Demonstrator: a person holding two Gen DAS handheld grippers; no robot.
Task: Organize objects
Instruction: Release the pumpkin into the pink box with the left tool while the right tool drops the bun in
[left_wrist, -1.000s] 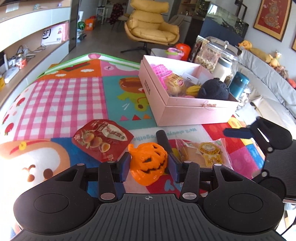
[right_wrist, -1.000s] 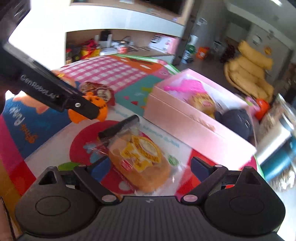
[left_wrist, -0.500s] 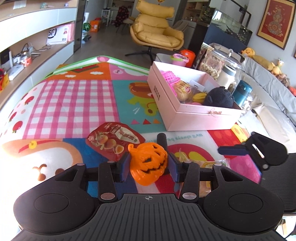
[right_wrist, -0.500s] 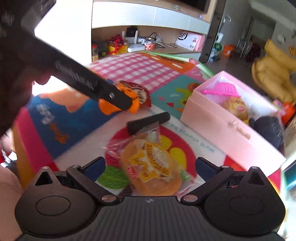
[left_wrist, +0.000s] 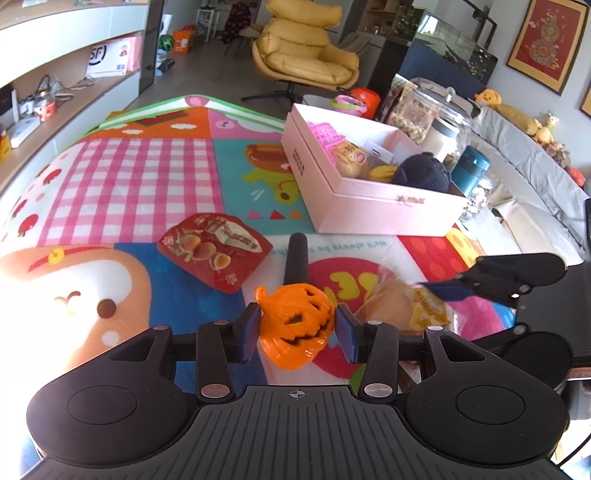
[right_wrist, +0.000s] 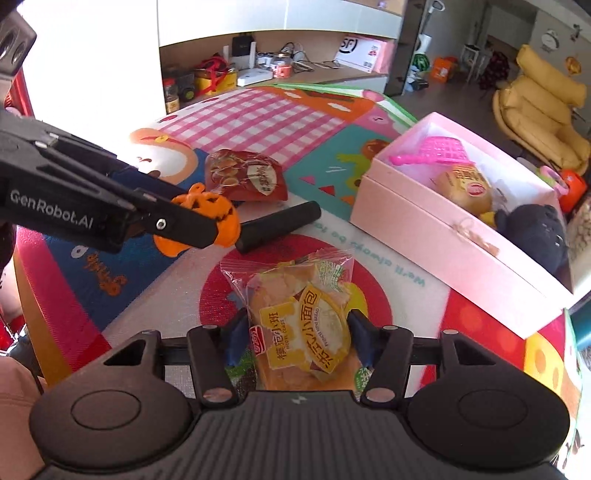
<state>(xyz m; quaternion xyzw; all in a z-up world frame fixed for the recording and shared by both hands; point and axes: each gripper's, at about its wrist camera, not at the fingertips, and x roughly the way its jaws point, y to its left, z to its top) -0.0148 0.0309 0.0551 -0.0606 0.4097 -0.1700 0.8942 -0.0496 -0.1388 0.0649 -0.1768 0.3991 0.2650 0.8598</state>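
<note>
Orange plastic jack-o'-lantern (left_wrist: 295, 325) sits pinched between the left gripper (left_wrist: 298, 332) pads, lifted off the play mat (left_wrist: 140, 177). The right gripper (right_wrist: 295, 338) has just been closing, its jaws now pressing a wrapped bread bun (right_wrist: 299, 325) (clear bag, yellow label). At 1 o'clock stands the pink box (right_wrist: 443, 240); a red snack pouch (right_wrist: 245, 175) and black cylinder (right_wrist: 280, 225) lie at 11 o'clock
</note>
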